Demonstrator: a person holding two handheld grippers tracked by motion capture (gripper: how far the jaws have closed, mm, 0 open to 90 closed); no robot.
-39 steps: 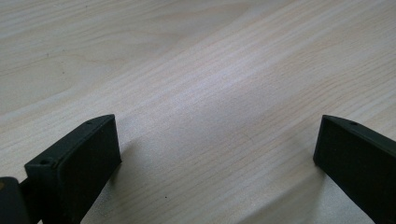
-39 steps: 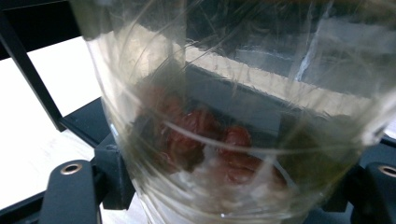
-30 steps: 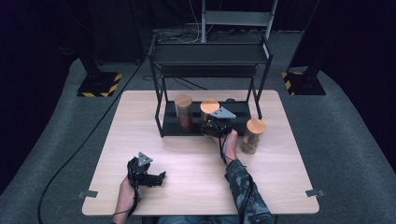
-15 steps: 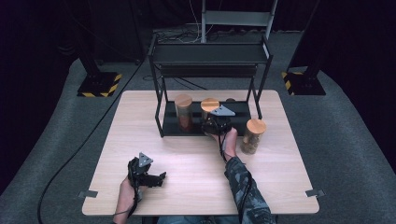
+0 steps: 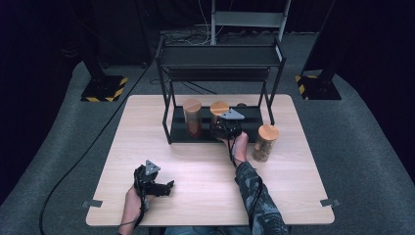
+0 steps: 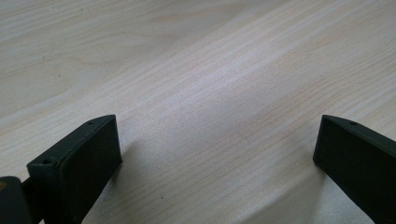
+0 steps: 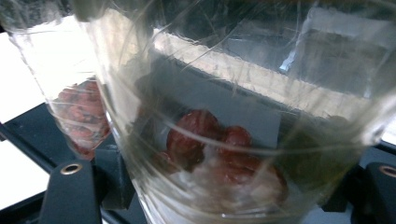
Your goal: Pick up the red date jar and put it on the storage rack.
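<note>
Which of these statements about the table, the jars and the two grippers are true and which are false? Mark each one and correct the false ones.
1. The right gripper is closed on a glass jar at the black rack. True.
2. The left gripper holds a jar. False: its jaws stand open over the bare table, with nothing between them.
3. One jar with a wooden lid stands on the table to the right of the rack. True.
4. The jar in the right gripper is empty. False: red pieces lie at its bottom.
5. The rack's top shelf carries three jars. False: no jars stand on it.
</note>
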